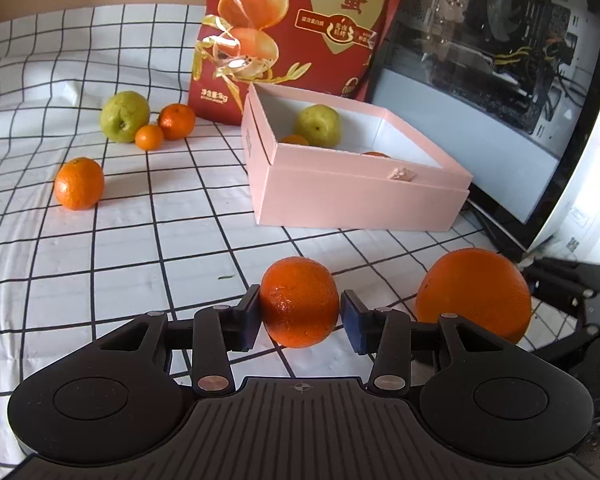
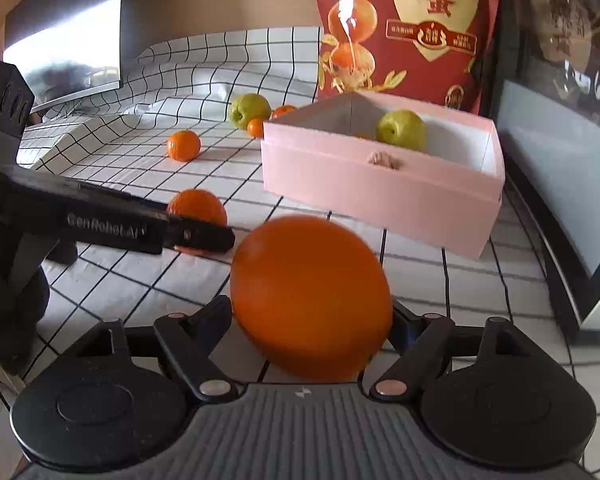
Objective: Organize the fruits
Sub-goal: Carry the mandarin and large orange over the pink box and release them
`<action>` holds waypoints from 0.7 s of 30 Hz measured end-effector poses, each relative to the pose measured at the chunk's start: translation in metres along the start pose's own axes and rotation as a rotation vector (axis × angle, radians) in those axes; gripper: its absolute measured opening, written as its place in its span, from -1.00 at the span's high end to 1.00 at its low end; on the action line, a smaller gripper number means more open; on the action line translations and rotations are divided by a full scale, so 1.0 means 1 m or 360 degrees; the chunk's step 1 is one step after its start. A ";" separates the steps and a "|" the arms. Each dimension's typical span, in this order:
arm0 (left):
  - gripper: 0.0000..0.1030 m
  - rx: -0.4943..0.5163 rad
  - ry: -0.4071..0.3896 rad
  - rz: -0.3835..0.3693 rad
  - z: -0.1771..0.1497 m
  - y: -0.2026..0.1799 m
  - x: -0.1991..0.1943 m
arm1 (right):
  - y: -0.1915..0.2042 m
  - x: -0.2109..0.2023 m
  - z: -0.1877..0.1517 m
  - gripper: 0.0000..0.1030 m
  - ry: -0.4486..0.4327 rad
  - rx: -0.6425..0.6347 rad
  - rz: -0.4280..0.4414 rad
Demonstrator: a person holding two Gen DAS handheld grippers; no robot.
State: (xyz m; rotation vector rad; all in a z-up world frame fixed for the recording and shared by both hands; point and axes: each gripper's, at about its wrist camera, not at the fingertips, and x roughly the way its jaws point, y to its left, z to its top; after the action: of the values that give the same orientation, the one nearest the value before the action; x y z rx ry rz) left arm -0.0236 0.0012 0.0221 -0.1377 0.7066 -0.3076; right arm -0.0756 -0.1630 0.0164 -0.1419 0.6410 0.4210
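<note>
Left gripper sits low over the checked cloth with a small mandarin between its fingers. Left pad touches the peel; right pad stands a sliver off it. So jaws apart, fruit bracketed, not clamped.

Right gripper brackets the big orange. Fruit fills the gap and hides both pads, so I cannot tell from the pictures whether it is clamped or just cradled. In the left wrist view the same orange is just right of the mandarin, near but not touching.

Pink box is ahead of both grippers, open top, near wall facing them, a small bow on that rim. Inside: a green pear toward the back-left corner, plus slivers of two orange fruits mostly hidden by the wall. Rest of the white floor is bare.

Open cloth between grippers and box, nothing lying on that strip. Box's right side runs close along a dark glass-fronted case; tight there. Red snack bag stands right behind the box's back-left corner.

Left of the box: wide free cloth. Loose mandarin alone on it. Farther back a cluster of a second green pear and two mandarins, the smaller touching or just beside the pear, the larger by the bag.

Cloth is rumpled and rises at the far left edge.
</note>
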 end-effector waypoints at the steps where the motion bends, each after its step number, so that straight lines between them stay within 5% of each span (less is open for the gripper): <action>1: 0.10 0.0009 0.0001 0.0022 0.000 -0.003 0.000 | 0.000 0.000 0.002 -0.45 -0.0007 -0.0003 -0.0006; 10: 0.17 0.0036 0.0020 0.0157 0.002 -0.014 0.001 | -0.003 -0.010 0.002 -0.41 0.0045 -0.0017 0.0035; 16: 0.18 0.0110 -0.0009 0.0106 0.011 -0.030 -0.003 | -0.016 -0.029 0.004 -0.41 -0.0011 0.0083 0.0013; 21: 0.18 0.0156 -0.0172 0.0007 0.060 -0.049 -0.018 | -0.031 -0.052 0.018 -0.41 -0.0112 0.0138 -0.0026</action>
State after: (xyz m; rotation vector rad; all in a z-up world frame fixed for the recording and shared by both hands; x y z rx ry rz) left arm -0.0085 -0.0382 0.0896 -0.0588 0.5837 -0.3279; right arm -0.0899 -0.2040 0.0624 -0.0500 0.5876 0.3802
